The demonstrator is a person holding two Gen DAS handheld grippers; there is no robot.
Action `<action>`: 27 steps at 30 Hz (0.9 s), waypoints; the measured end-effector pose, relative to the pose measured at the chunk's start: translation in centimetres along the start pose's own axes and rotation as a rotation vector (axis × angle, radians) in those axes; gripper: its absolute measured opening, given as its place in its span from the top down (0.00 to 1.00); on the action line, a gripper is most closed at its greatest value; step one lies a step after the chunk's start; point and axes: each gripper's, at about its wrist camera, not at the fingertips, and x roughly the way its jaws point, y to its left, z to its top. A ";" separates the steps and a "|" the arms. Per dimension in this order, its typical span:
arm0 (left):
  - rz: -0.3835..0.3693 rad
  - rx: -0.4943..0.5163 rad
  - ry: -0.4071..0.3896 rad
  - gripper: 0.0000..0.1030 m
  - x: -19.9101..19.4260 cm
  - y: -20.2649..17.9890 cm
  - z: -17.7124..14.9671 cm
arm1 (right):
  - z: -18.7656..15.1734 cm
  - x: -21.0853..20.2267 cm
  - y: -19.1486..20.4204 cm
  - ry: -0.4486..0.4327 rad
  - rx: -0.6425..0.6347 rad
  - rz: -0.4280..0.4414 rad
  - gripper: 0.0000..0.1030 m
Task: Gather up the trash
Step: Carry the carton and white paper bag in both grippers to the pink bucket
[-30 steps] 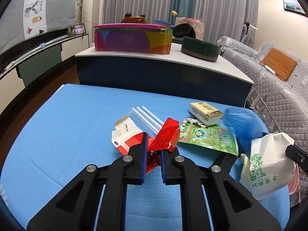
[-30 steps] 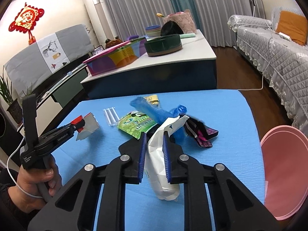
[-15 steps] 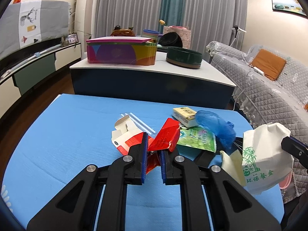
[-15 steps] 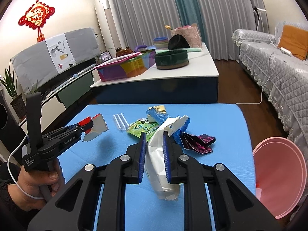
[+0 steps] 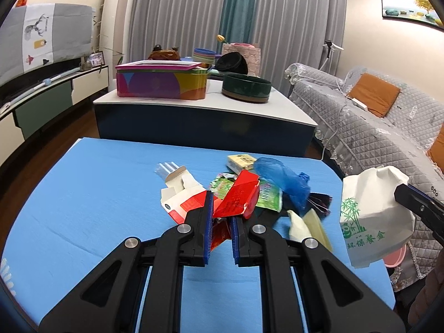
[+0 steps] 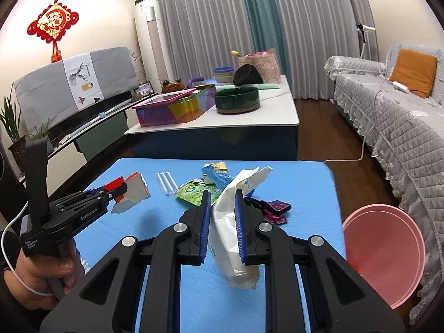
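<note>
Your left gripper (image 5: 220, 216) is pinching a flattened red-and-white cardboard carton (image 5: 236, 199), lifted above the blue table mat (image 5: 97, 194). Your right gripper (image 6: 220, 216) is clamped on a crumpled white paper bag with green bamboo print (image 6: 233, 222), also off the mat. The round pink plastic bin (image 6: 385, 255) sits just past the mat's right edge. Carry both over the bin's mouth before releasing; keep the squeeze firm, since the carton is only caught by a corner.
</note>
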 end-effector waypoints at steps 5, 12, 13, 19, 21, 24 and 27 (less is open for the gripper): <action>-0.029 0.021 -0.003 0.89 -0.4 -1.6 -0.2 | -0.1 -1.2 -1.2 -0.014 0.017 -0.032 0.83; -0.063 0.046 -0.006 0.89 -0.6 -3.7 -0.3 | -0.1 -2.6 -3.1 -0.035 0.045 -0.079 0.83; -0.068 0.051 -0.007 0.89 -0.6 -4.1 -0.3 | -0.1 -2.8 -3.4 -0.038 0.047 -0.085 0.83; -0.108 0.070 -0.013 0.89 -0.7 -6.1 -0.3 | -0.2 -4.0 -5.5 -0.055 0.075 -0.127 0.83; -0.124 0.078 -0.014 0.89 -0.7 -6.8 -0.3 | -0.3 -4.5 -6.3 -0.062 0.088 -0.142 0.83; -0.145 0.093 -0.017 0.89 -0.6 -7.9 -0.3 | -0.4 -5.0 -7.3 -0.070 0.105 -0.162 0.83; -0.165 0.109 -0.021 0.89 -0.5 -9.1 -0.2 | -0.4 -5.7 -8.2 -0.079 0.122 -0.180 0.83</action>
